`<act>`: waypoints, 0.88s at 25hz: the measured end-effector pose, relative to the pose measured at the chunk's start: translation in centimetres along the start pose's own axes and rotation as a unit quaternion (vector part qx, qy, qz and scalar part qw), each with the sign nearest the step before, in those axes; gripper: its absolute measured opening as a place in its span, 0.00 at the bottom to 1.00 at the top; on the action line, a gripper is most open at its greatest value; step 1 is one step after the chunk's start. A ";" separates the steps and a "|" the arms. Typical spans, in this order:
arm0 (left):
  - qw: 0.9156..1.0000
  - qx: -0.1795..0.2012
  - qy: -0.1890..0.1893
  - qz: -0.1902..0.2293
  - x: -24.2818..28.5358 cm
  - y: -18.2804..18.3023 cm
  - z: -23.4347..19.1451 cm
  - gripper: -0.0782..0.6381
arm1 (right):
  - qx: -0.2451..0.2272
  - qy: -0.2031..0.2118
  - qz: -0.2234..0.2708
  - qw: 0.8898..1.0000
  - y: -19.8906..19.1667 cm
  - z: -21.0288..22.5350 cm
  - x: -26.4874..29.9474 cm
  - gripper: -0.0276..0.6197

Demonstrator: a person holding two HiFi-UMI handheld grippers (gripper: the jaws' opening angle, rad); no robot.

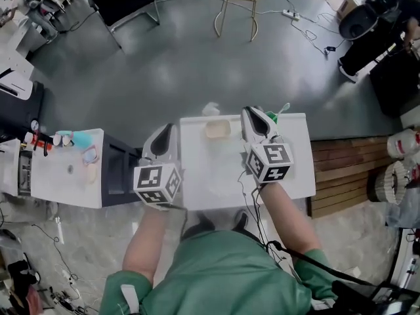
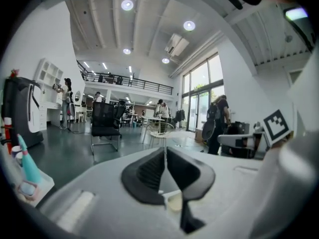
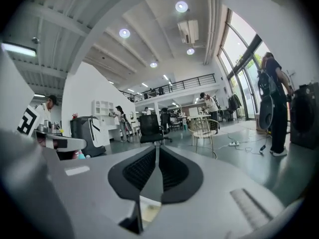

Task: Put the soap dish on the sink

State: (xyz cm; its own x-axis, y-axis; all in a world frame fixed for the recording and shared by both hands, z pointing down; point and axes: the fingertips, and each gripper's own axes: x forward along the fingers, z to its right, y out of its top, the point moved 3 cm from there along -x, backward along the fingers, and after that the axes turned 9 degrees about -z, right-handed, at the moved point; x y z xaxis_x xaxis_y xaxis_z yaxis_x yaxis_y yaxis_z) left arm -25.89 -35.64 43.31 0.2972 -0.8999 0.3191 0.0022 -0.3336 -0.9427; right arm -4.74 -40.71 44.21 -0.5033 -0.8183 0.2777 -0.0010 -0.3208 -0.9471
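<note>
Left gripper (image 2: 164, 156) is clenched: in its own view the two ribbed jaws are pressed together along a thin seam, and nothing is held between them. Right gripper (image 3: 157, 158) is likewise clenched on nothing, its jaws meeting in a single line. A pale patch is seen below the jaws in each gripper view; what it is cannot be made out.

In the head view the soap dish (image 1: 218, 130) is seen lying on the far part of the white sink (image 1: 295, 176). It is placed between the two grippers, nearer the right one, and appears apart from both. The left gripper is held over the sink's left edge and the right gripper over its far right part. The basin is only faintly outlined.

A green item (image 1: 279, 115) just beside the right gripper is partly hidden by it. A whitish object (image 1: 210, 109) at the sink's far edge is too blurred to be identified. Small things on the desk (image 1: 65, 176) at the left are too small to be named.
</note>
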 end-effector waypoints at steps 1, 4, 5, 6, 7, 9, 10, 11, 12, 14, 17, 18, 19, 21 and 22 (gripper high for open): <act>1.000 0.003 0.003 0.010 -0.2 0.9 0.5 0.13 | -0.013 0.003 0.014 1.000 1.0 -0.2 -0.9 0.08; 0.999 0.015 0.006 0.044 -1.0 3.9 2.2 0.13 | -0.048 0.005 0.048 0.998 3.5 -0.8 -3.6 0.08; 0.998 0.021 0.006 0.056 -1.3 5.0 2.8 0.12 | -0.056 0.005 0.059 0.997 4.2 -1.0 -4.4 0.08; 0.997 0.027 0.005 0.067 -1.6 5.9 3.4 0.13 | -0.064 0.005 0.069 0.996 5.0 -1.2 -5.0 0.08; 0.996 0.033 0.005 0.078 -1.9 6.9 3.9 0.13 | -0.071 0.005 0.079 0.994 5.7 -1.4 -5.7 0.08; 0.995 0.044 0.004 0.094 -2.6 8.4 4.9 0.13 | -0.086 0.004 0.096 0.992 7.1 -1.7 -6.9 0.08; 0.994 0.048 0.004 0.101 -3.0 9.1 5.4 0.13 | -0.090 0.004 0.104 0.991 7.8 -1.8 -7.5 0.08; 0.993 0.052 0.005 0.107 -3.4 9.6 5.7 0.13 | -0.091 0.003 0.112 0.990 8.3 -1.8 -8.2 0.08; 0.992 0.055 0.006 0.113 -3.8 10.2 6.0 0.13 | -0.091 0.001 0.120 0.989 8.9 -1.7 -8.8 0.08; 0.990 0.060 0.009 0.127 -4.5 11.1 6.5 0.13 | -0.092 -0.005 0.137 0.986 9.9 -1.4 -10.3 0.08; 0.987 0.061 0.009 0.146 -5.9 12.4 7.2 0.13 | -0.094 -0.014 0.159 0.983 11.4 -1.0 -12.5 0.08; 0.987 0.061 0.008 0.152 -6.3 12.8 7.6 0.13 | -0.098 -0.017 0.165 0.981 11.9 -0.9 -13.1 0.08; 0.986 0.062 0.006 0.157 -6.7 13.2 7.9 0.12 | -0.102 -0.020 0.171 0.980 12.3 -0.9 -13.7 0.08; 0.984 0.064 0.000 0.167 -7.4 13.7 8.8 0.13 | -0.114 -0.025 0.182 0.976 13.1 -1.0 -14.9 0.08; 0.983 0.065 -0.003 0.171 -7.7 13.8 9.3 0.13 | -0.120 -0.027 0.187 0.975 13.3 -1.1 -15.4 0.08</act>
State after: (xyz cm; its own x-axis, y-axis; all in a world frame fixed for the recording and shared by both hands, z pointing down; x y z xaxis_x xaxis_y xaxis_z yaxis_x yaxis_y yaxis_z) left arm -19.25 -30.76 26.92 0.3080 -0.9512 -0.0182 0.0237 0.0268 -0.9994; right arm 2.04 -31.89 27.16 -0.4612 -0.8825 -0.0922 -0.0317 0.1202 -0.9922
